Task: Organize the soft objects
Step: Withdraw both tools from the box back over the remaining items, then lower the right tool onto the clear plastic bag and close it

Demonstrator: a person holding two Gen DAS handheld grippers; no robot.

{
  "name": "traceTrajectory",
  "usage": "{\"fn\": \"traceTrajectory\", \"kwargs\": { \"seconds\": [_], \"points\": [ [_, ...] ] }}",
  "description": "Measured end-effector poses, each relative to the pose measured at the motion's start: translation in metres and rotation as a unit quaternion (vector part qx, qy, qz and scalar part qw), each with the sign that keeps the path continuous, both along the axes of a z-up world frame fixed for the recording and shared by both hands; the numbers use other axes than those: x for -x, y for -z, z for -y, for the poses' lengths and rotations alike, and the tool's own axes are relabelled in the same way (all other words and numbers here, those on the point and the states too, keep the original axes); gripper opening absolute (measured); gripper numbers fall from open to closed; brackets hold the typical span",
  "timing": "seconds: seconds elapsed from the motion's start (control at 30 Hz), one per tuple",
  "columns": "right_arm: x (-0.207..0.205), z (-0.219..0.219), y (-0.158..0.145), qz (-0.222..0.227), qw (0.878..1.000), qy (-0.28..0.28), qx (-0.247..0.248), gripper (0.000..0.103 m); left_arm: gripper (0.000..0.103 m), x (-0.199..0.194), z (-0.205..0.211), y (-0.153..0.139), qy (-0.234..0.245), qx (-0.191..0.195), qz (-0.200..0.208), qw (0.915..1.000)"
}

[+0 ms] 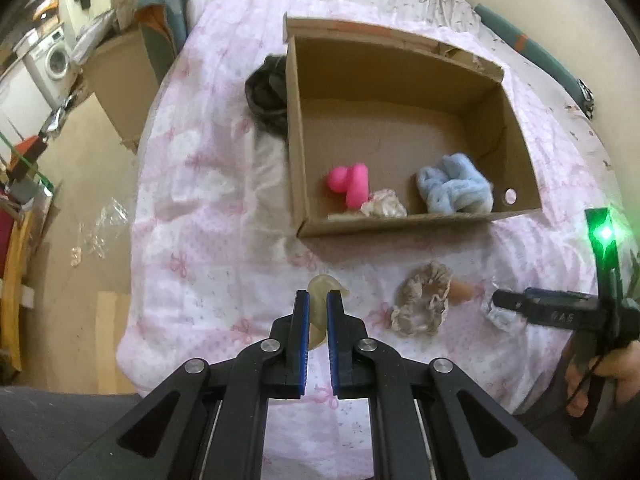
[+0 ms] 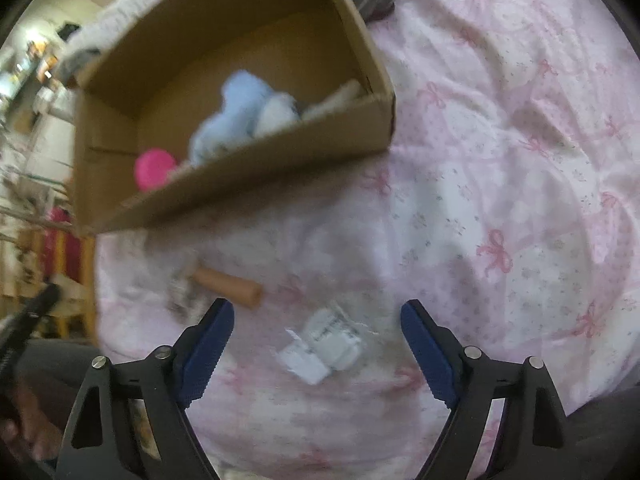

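Left wrist view: translucent yellowish soft piece [image 1: 320, 304] clamped by left gripper [image 1: 318, 300]; ahead, cardboard box [image 1: 400, 222] already filled with three items; beige scrunchie [image 1: 420, 300] left outside; right gripper [image 2: 318, 316] spread apart over white packet [image 2: 324, 346].

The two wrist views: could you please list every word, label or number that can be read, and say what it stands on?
Right gripper, raised lettering on its black body: too blurred to read.
Small white packet, dark print: too small and blurred to read.
Cardboard box: no print visible.

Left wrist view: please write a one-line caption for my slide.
Left gripper shut on a translucent soft piece above the pink bedsheet, near the cardboard box.
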State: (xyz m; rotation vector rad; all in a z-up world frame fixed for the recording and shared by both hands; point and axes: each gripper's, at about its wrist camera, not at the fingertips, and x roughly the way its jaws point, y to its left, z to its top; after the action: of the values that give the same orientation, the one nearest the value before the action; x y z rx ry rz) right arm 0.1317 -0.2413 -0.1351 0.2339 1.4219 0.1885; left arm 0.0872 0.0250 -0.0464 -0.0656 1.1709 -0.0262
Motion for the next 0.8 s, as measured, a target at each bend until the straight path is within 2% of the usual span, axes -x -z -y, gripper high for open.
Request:
{"fn": "traceTrajectory", "kwargs": {
  "seconds": [0.1, 0.23, 0.37, 0.43, 0.5, 0.57, 0.67, 0.8],
  "points": [
    [0.002, -0.014, 0.013, -0.027, 0.999, -0.033, 0.033, 0.091, 0.008, -0.004, 0.000, 0.005, -0.011, -0.003, 0.004, 0.9999],
    [0.009, -0.033, 0.016, -0.018, 0.993, -0.079, 0.087, 0.089, 0.008, -0.006, 0.002, 0.004, -0.012, 0.007, 0.009, 0.9999],
    [0.018, -0.054, 0.023, -0.016, 0.982, -0.127, 0.139, 0.089, 0.008, -0.005, 0.004, 0.004, -0.007, 0.005, 0.009, 0.9999],
    [0.021, -0.060, 0.024, -0.014, 0.979, -0.140, 0.146, 0.082, 0.008, -0.005, 0.004, 0.005, -0.005, 0.003, 0.008, 0.9999],
    [0.024, -0.064, 0.021, -0.008, 0.979, -0.143, 0.143, 0.061, 0.008, -0.005, 0.004, 0.007, -0.007, 0.000, 0.005, 1.0000],
    [0.026, -0.066, 0.019, -0.003, 0.980, -0.144, 0.139, 0.052, 0.008, -0.005, 0.004, 0.008, -0.009, -0.002, 0.003, 0.9999],
    [0.030, -0.070, 0.012, 0.004, 0.981, -0.151, 0.123, 0.041, 0.008, -0.005, 0.004, 0.007, -0.011, -0.002, 0.007, 0.9999],
    [0.031, -0.060, -0.015, 0.023, 0.984, -0.148, 0.093, 0.038, 0.008, -0.004, 0.004, 0.006, -0.010, 0.000, 0.009, 0.9999]
  ]
}}
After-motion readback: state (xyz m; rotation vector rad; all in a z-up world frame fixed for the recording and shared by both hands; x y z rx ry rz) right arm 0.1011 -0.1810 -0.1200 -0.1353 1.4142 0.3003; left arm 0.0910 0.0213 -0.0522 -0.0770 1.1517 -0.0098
